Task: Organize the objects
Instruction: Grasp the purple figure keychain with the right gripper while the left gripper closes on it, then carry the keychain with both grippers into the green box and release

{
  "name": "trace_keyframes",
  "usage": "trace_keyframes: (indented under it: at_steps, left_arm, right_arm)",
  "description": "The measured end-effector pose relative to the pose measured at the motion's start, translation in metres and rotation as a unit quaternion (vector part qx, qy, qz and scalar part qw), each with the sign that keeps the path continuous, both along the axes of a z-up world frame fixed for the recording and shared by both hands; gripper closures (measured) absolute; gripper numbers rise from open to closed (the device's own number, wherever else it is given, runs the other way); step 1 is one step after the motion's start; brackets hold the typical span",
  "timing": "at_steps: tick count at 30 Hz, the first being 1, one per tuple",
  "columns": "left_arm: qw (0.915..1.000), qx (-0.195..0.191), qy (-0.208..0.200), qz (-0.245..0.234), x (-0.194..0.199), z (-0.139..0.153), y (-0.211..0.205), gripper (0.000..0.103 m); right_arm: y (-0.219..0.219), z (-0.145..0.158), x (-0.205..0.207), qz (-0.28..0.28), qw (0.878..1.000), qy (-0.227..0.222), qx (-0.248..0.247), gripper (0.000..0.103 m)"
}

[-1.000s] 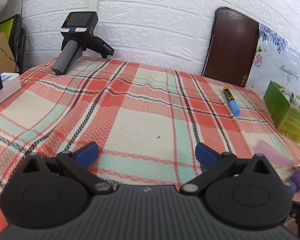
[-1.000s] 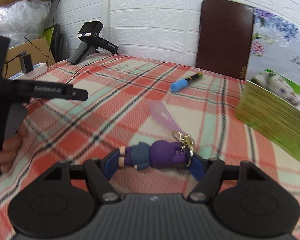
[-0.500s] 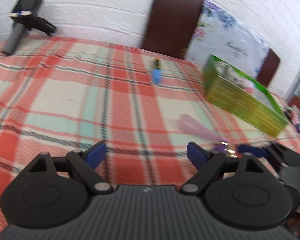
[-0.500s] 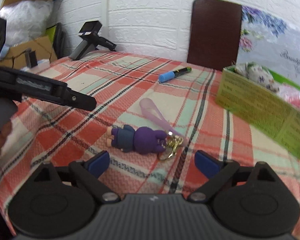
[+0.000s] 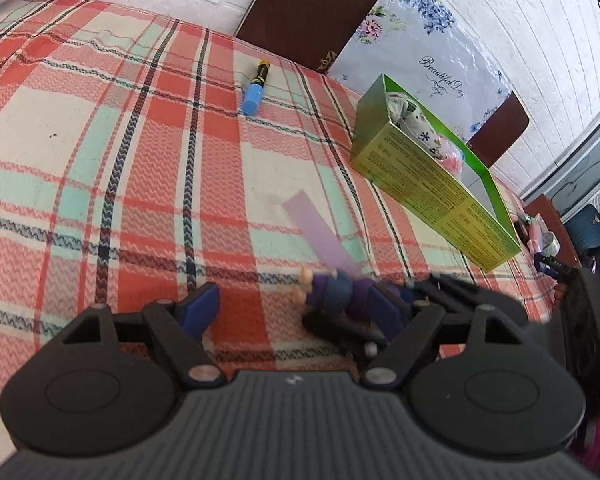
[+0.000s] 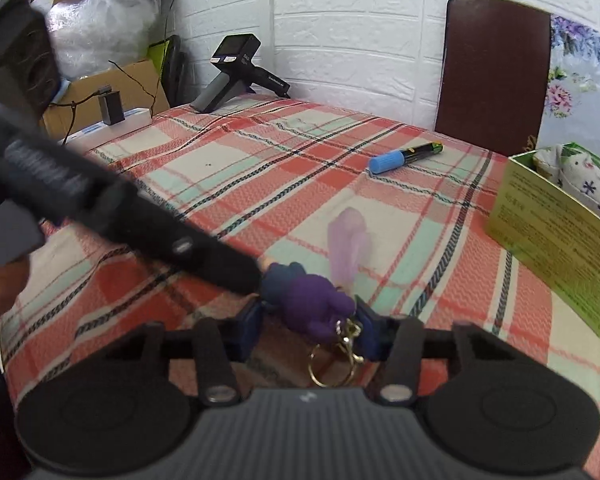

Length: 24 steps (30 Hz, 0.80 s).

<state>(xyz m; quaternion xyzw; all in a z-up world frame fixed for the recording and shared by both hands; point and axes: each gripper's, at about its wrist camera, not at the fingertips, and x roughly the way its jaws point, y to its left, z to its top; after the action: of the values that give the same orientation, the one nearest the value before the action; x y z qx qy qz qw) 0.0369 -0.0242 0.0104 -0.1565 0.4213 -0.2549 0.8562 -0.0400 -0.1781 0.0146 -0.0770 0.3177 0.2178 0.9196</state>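
The right gripper (image 6: 306,334), whose jaws have just been closing, pinches the purple figure keychain (image 6: 308,300) just above the plaid tablecloth (image 6: 228,168), near the green box (image 6: 560,240). The left gripper (image 5: 296,308), jaws spread and just narrowing with nothing between them, hovers beside the keychain. The step in hand is likely the pick-up; the next move calls for carrying the keychain over the box's open top.

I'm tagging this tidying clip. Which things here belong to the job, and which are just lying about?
Job: purple figure keychain, clamped in the right gripper; blue-capped marker; green box; left gripper, open.

Lying about: spare handheld gripper, cardboard box, brown chair back.
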Motion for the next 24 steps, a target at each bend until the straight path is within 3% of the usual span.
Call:
trace_keyframes:
  at_steps: [3, 5, 7, 8, 15, 18, 19, 24]
  left_arm:
    - [1.0, -0.003, 0.002, -0.001, 0.005, 0.0, -0.005, 0.017]
    - [1.0, 0.002, -0.004, -0.007, 0.005, 0.001, -0.009, 0.02]
    - [0.9996, -0.006, -0.003, -0.026, 0.005, -0.001, -0.013, 0.045]
    - [0.9991, -0.022, 0.007, -0.034, 0.006, -0.001, -0.014, 0.048]
    - [0.9978, -0.049, -0.02, -0.041, 0.025, 0.027, -0.034, 0.049]
    - [0.9961, -0.044, -0.051, -0.057, 0.037, 0.047, -0.06, 0.049]
    - [0.9951, -0.046, -0.057, -0.067, 0.042, 0.052, -0.07, 0.05]
    - [0.9908, -0.044, -0.088, -0.093, 0.067, 0.075, -0.123, 0.05]
  right_arm:
    - [0.011, -0.002, -0.014, -0.011, 1.0, -0.011, -0.004, 0.062]
    - [0.015, -0.002, -0.016, -0.022, 1.0, -0.02, -0.005, 0.062]
    - [0.017, 0.001, -0.016, -0.023, 0.999, -0.027, -0.002, 0.063]
    - [0.018, 0.001, -0.015, -0.025, 0.999, -0.031, -0.004, 0.063]
    - [0.012, 0.024, -0.014, -0.054, 0.991, -0.111, -0.059, 0.064]
    - [-0.003, 0.039, -0.001, -0.077, 0.985, -0.135, -0.077, 0.065]
    - [-0.01, 0.043, 0.004, -0.085, 0.983, -0.141, -0.084, 0.072]
    - [-0.05, 0.063, 0.029, -0.124, 0.972, -0.165, -0.115, 0.072]
